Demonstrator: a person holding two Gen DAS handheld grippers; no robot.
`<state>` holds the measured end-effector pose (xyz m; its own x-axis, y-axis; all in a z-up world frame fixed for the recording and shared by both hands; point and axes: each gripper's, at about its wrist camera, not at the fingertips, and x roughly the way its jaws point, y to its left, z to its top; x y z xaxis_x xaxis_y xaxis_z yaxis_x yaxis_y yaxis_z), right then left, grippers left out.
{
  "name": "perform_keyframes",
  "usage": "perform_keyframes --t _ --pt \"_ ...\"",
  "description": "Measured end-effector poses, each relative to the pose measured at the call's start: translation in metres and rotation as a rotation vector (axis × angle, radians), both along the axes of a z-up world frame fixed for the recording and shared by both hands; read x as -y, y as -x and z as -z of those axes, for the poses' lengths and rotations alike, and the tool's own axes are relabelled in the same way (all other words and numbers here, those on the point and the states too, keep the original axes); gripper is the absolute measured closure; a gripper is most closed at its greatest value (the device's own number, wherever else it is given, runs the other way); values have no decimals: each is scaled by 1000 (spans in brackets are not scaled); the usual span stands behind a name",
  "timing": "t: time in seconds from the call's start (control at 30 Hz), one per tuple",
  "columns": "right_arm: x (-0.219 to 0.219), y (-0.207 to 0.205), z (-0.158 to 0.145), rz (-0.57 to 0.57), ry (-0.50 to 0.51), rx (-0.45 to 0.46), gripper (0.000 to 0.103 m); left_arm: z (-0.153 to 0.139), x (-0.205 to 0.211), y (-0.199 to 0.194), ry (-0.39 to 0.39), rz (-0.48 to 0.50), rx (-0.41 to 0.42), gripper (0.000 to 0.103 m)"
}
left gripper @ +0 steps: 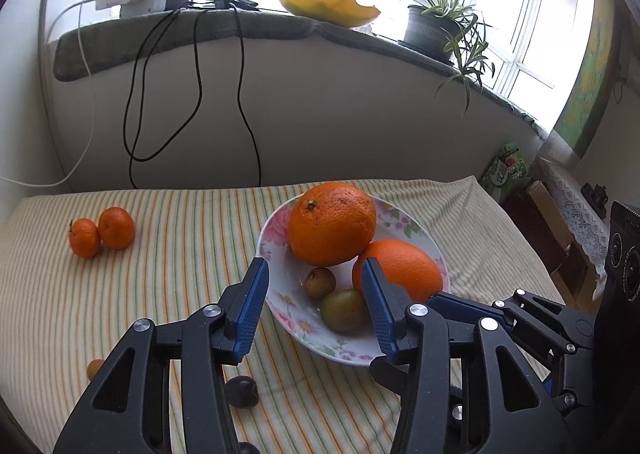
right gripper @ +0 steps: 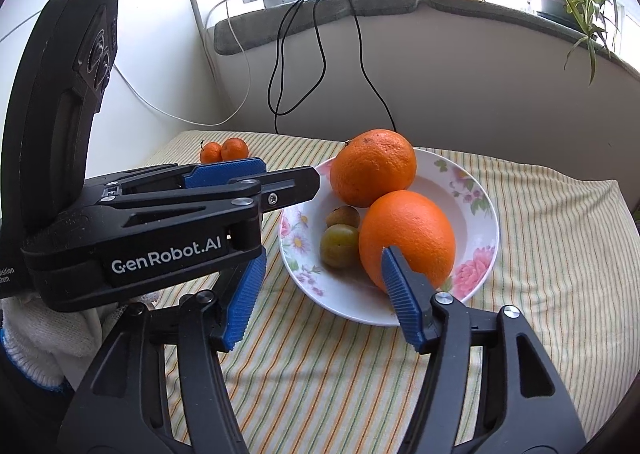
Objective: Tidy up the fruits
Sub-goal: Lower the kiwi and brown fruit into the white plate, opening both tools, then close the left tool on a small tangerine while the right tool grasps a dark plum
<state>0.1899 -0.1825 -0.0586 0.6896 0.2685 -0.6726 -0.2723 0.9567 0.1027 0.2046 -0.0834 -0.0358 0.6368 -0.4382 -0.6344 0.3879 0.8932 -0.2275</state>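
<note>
Up front, the left gripper (left gripper: 316,278) hangs spread and empty over the near rim of the flowered plate (left gripper: 276,226), and the right gripper (right gripper: 322,266) is likewise spread with nothing between its fingers. Two oranges (left gripper: 332,223) and two small greenish fruits (left gripper: 343,310) lie in the plate. Farther left on the striped cloth (left gripper: 180,238), two tangerines (left gripper: 102,232) sit touching.

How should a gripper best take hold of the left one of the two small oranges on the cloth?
Grip the left small orange across its round middle, coming from above. Its right side touches the other small orange, so set the fingers front and back.
</note>
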Motion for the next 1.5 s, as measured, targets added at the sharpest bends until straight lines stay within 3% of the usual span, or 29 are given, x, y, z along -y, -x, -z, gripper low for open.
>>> perform_keyframes --t 0.43,0.7,0.77,1.07,1.5 --pt "-6 12 -3 -5 -3 8 33 -10 -13 21 -19 -26 48 56" --pt "-18 17 -5 -31 8 18 20 -10 -32 30 -31 -53 58 55" --pt "-23 19 -5 -39 13 19 19 -10 -40 34 -27 -63 60 51" --pt "-40 24 3 -77 10 8 19 3 -83 42 -37 -141 37 51" --pt "-69 31 21 -175 25 -36 19 34 -137 58 11 -231 -36 51"
